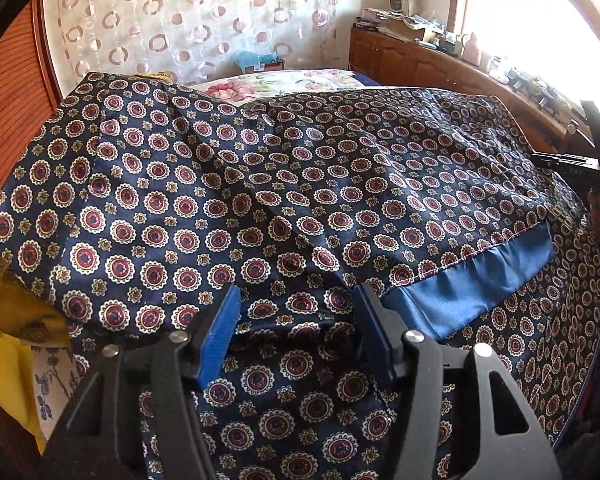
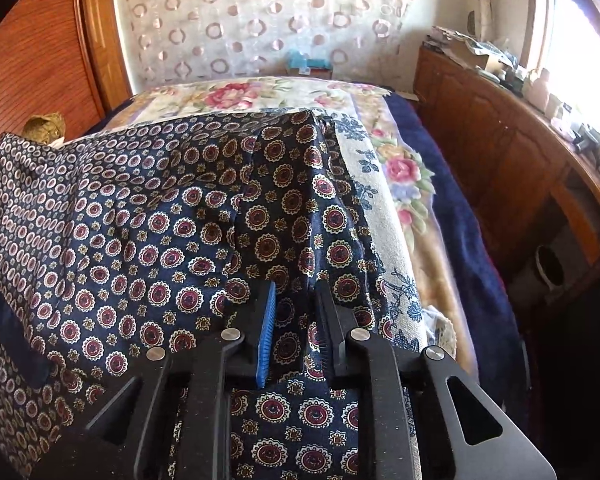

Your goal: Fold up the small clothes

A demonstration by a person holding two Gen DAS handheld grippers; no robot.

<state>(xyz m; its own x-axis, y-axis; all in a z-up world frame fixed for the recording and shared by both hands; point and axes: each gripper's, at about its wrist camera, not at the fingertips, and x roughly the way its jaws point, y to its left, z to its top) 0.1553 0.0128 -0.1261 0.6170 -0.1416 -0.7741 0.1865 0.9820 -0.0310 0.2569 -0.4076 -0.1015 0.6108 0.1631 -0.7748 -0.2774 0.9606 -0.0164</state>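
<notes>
A navy satin garment (image 1: 260, 200) printed with red and cream medallions lies spread over the bed, with a plain blue band (image 1: 480, 280) along one edge. My left gripper (image 1: 296, 320) stands open low over its near part; cloth lies between the blue pads (image 1: 220, 332) without being squeezed. In the right wrist view the same garment (image 2: 140, 240) covers the left half of the bed. There my right gripper (image 2: 296, 328) is shut on a raised ridge of that cloth at its right edge, and the fold fills the narrow gap between the fingers (image 2: 266, 332).
A floral bedspread (image 2: 400, 184) shows beyond and to the right of the garment. A yellow cloth (image 1: 8, 352) lies at the near left. A wooden cabinet (image 2: 500, 160) with clutter on top runs along the right under a bright window. A wooden wardrobe (image 2: 32, 52) stands at the left.
</notes>
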